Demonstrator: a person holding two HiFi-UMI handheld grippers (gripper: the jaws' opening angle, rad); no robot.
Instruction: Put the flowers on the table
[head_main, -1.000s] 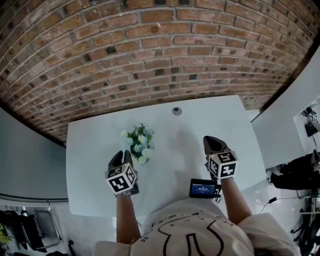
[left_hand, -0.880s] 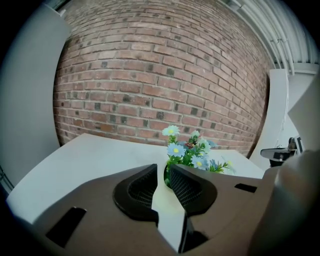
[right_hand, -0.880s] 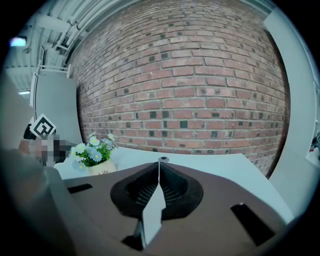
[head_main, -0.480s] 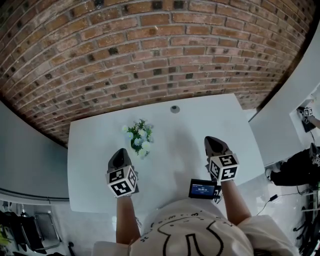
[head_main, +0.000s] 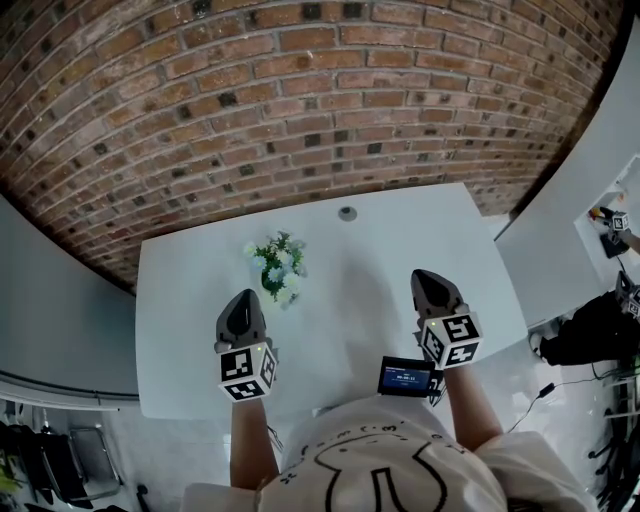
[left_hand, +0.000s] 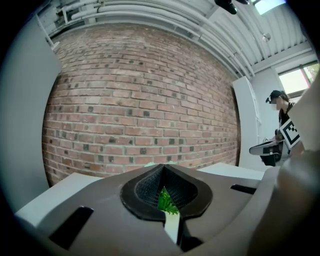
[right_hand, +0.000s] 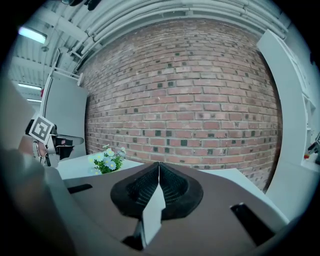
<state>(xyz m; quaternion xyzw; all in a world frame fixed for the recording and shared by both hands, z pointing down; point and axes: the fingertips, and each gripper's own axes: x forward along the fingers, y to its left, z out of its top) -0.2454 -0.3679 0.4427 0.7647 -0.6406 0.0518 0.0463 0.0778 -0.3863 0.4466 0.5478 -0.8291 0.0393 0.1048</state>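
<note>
Flowers, a small white-and-blue bunch with green leaves (head_main: 277, 268), stand on the white table (head_main: 400, 240). Left gripper (head_main: 243, 298) jaws have just been closing and meet on nothing; right gripper (head_main: 428, 276) is pressed together, empty. A stray left sweep could topple the bunch.

Red brick wall (head_main: 300, 90), small grey disc (head_main: 347, 213) (round, near the wall), small lit screen (head_main: 405, 377)

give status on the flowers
Left hand-held gripper shut, empty; right hand-held gripper shut, empty. Flowers standing on table, just ahead of left. Nothing between.
</note>
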